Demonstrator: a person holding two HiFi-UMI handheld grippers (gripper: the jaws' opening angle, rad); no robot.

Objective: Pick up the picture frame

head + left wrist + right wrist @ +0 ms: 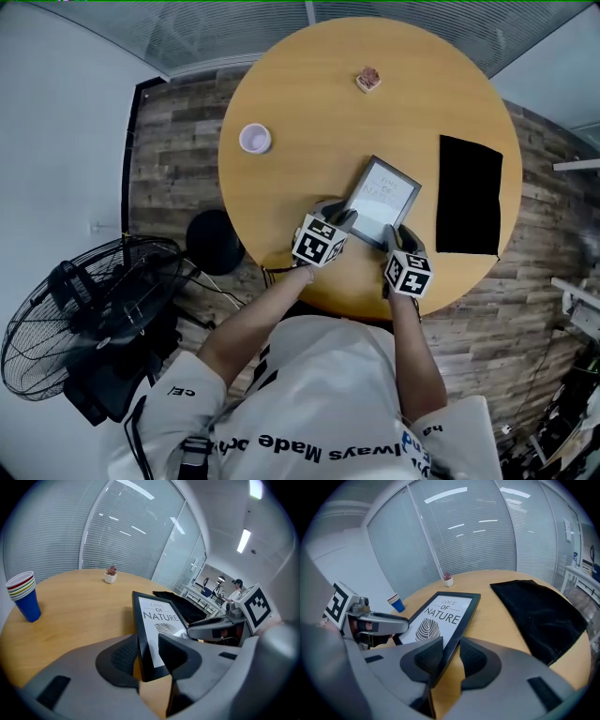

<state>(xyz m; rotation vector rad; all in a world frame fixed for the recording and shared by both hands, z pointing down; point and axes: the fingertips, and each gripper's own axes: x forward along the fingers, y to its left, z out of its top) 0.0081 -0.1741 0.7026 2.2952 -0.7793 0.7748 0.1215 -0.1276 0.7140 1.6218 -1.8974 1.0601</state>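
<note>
A black picture frame [382,200] with a white "Love of Nature" leaf print sits at the near side of the round wooden table [309,112]. My left gripper [341,223] is shut on its near left corner, and my right gripper [400,240] is shut on its near right corner. In the left gripper view the frame [157,620] stands tilted on edge between the jaws of the left gripper [149,656]. In the right gripper view the frame's [440,613] right rail is pinched by the right gripper [449,657].
A black cloth [469,195] lies right of the frame. A stack of paper cups [254,139] stands at the table's left, and a small potted plant [368,80] at the far side. On the floor to the left are a fan [89,309] and a black round stool [214,241].
</note>
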